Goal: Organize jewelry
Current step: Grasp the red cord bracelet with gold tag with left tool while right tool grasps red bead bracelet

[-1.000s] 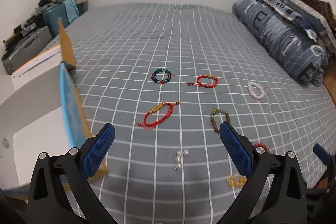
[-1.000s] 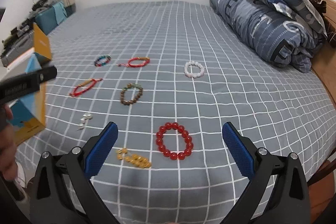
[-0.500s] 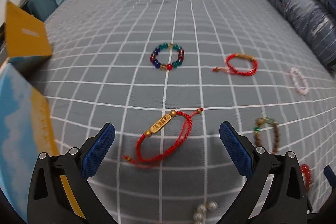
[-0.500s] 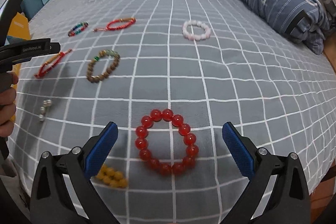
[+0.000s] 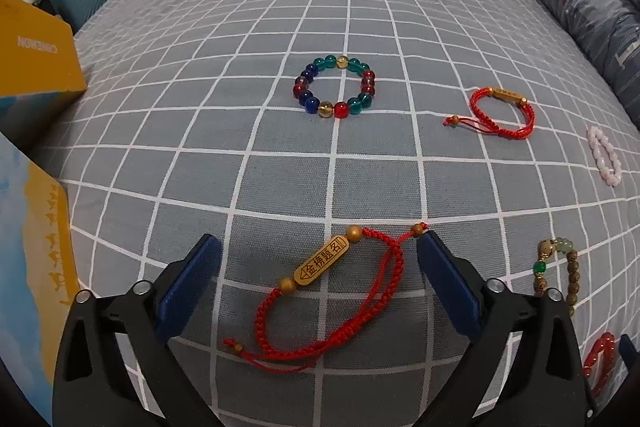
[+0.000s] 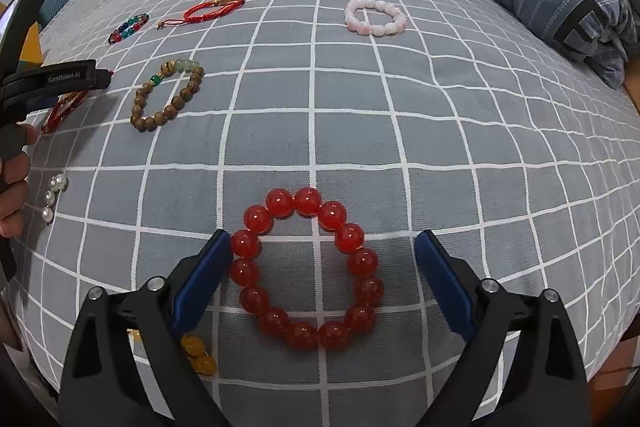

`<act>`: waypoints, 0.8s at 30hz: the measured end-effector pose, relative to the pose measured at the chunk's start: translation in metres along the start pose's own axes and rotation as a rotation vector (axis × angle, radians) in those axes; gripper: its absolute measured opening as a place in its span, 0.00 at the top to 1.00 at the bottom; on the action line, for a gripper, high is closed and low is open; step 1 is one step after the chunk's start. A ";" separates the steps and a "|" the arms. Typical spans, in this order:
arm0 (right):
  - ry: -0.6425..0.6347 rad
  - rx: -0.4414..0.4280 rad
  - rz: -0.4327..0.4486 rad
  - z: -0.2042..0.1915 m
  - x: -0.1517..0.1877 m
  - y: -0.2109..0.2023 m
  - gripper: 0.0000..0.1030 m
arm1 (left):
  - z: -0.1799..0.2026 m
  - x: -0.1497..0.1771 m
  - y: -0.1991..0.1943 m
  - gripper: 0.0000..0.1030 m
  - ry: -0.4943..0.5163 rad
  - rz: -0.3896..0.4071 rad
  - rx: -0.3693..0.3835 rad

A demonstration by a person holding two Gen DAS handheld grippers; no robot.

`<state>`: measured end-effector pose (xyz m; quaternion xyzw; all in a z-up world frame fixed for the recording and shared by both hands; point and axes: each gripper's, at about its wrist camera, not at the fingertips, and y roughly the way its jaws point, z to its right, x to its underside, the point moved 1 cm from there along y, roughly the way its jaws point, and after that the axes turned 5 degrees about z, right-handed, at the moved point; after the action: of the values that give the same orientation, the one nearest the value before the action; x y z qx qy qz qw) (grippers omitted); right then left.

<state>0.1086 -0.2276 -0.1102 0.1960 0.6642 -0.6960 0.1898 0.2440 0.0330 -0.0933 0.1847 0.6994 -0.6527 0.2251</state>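
Bracelets lie scattered across the grey checked bed (image 5: 360,7), and I hold a tool over two of them at once. My left tool (image 5: 318,267) straddles the red cord bracelet (image 5: 340,291), whose gold name bar slants up toward the right; the loop's long axis runs on that same slant, from the knotted tail near my left pad to the end bead touching the tip of my right pad (image 5: 448,283). My right tool (image 6: 322,267) frames the red bead bracelet (image 6: 308,267), a near-round ring set off-centre, its left beads touching my left pad (image 6: 200,287) while a clear gap stands before the right pad. Both tools' jaws are closing from wide, each with its bracelet between them, neither gripped yet. In my judgement the left closure must fold the cord across its slant, and the right tool wants a shift leftward to centre the ring. Nearby: a multicoloured bead bracelet (image 5: 334,87), a wooden bead bracelet (image 6: 168,95), a pink bracelet (image 6: 376,17), a yellow box (image 5: 36,59).
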 end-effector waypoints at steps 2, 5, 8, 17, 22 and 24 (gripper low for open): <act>0.007 -0.011 -0.002 0.000 0.000 0.000 0.23 | -0.003 -0.002 0.000 0.16 -0.005 0.001 0.010; 0.013 -0.020 -0.009 -0.001 0.001 -0.001 0.33 | -0.003 -0.002 -0.001 0.27 0.004 0.003 0.022; 0.018 -0.012 -0.006 -0.001 0.001 -0.002 0.46 | 0.000 0.000 -0.007 0.46 0.010 -0.001 0.045; 0.072 -0.012 0.049 0.013 -0.001 -0.011 0.87 | 0.000 0.004 -0.018 0.89 -0.016 0.005 0.115; 0.103 -0.048 0.062 0.018 -0.003 -0.016 0.88 | 0.004 0.006 -0.030 0.90 0.001 0.032 0.134; 0.107 -0.051 0.064 0.019 -0.002 -0.018 0.88 | 0.005 0.006 -0.034 0.90 0.003 0.040 0.134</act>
<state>0.1004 -0.2453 -0.0933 0.2492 0.6842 -0.6609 0.1813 0.2210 0.0252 -0.0688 0.2143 0.6505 -0.6934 0.2240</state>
